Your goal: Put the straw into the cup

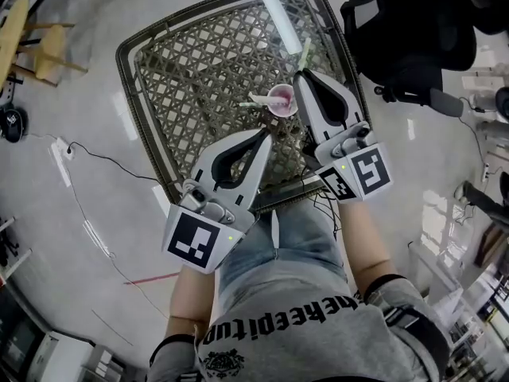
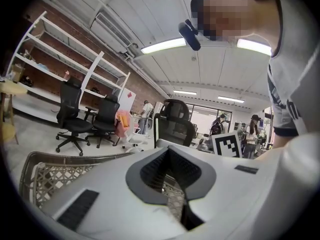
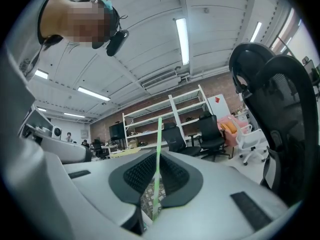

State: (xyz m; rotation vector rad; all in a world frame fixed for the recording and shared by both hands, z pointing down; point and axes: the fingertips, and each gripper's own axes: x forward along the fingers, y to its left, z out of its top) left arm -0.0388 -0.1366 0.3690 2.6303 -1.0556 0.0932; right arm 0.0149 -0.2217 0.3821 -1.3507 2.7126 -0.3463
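At upper centre of the head view, a woven lattice table (image 1: 143, 62) with a dark rim. On its middle, right of centre, a small pinkish cup (image 1: 280, 99), upright. Just left of the cup, touching or nearly touching it, a pale thin strip (image 1: 253, 102); too small to tell what.

Reaching up from the right middle of that view, the right gripper (image 1: 299, 75), tips just above and to the right of the cup. Clamped between its jaws, a pale green straw (image 1: 305, 52), poking out past the tips toward the top of the frame. Outside the cup, beside it.

In the right gripper view, the same right gripper (image 3: 157, 153) closed tight on the straw (image 3: 158, 164), which runs nearly upright through the centre of the frame and rises above the jaw tips.

Lower left of the cup in the head view, the left gripper (image 1: 266, 132), tips near the cup but apart from it. In the left gripper view, that gripper (image 2: 168, 150) with jaws pressed together at the tips, nothing between them.

At the upper right of the head view, a black office chair (image 1: 406, 38) next to the table; filling the right side of the right gripper view, the same chair (image 3: 280, 114).
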